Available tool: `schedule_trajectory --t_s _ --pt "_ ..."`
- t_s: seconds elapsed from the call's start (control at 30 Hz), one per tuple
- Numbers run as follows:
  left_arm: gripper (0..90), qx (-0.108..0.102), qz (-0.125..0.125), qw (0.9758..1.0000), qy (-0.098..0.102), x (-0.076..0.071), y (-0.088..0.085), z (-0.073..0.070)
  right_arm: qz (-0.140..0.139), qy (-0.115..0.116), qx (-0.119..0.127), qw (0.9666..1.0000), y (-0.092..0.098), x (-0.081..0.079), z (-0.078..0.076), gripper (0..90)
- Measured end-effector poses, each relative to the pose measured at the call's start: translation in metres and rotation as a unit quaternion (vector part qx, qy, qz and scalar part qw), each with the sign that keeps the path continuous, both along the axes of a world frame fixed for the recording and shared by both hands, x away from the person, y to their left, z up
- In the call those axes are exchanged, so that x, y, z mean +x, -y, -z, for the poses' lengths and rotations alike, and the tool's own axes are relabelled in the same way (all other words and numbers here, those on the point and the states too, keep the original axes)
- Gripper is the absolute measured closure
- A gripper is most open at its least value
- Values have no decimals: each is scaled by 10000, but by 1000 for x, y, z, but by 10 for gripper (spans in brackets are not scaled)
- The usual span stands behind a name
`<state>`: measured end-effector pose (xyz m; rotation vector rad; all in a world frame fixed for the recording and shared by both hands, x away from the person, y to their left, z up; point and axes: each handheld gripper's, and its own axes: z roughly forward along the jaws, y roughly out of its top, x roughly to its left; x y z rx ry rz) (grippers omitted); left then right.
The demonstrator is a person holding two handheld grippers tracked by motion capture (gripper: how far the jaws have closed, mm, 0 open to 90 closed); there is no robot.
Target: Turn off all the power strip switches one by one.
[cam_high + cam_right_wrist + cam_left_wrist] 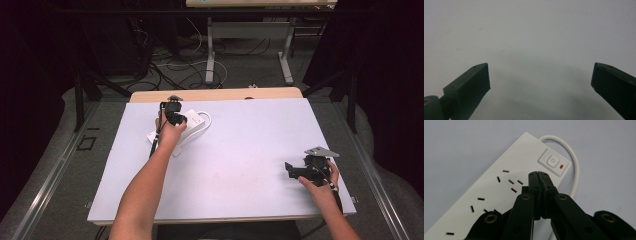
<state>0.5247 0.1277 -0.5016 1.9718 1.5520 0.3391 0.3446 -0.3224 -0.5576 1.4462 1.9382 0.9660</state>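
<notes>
Left tongs [539, 173] pressed together over power strip [499, 192] — its near end cut off; right tongs [540, 82] wide above desk [529, 30].

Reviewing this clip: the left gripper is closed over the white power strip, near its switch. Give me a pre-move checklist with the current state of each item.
1. left gripper jaws shut, tips together: ok.
2. Tips lined up on the power button: not ok, they sit short of it, over the power strip body.
3. Tips touching the strip: cannot tell.
4. Strip lying flat on the table: ok.
5. White cord clear of the button: ok, it loops behind the strip's end.
6. right gripper open, away from the strip: ok.
</notes>
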Motion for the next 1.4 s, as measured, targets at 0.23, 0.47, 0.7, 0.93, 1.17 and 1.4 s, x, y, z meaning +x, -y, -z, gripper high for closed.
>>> schedule_trajectory --t_s 0.23,0.47,0.7,0.93,1.17,1.4 --pt "900 41 -86 9998 -156 -2 -3 -1 25 21 -13 10000 -1 0 0 15" --pt "900 39 -167 9995 -280 -3 -5 2 -11 -6 6 10000 -1 0 0 15" --pt "900 29 -179 9991 -385 -5 -7 7 6 -17 -1 10000 -1 -1 -1 15" --pt "900 29 -236 9991 -356 -4 -8 11 -10 -10 -17 10000 -1 0 -1 15" --pt "900 68 -176 9989 -425 -3 -7 13 7 12 -12 10000 -1 0 0 15" --pt "900 33 -214 9991 -370 -3 -6 15 -24 -5 -3 10000 0 0 -1 16"
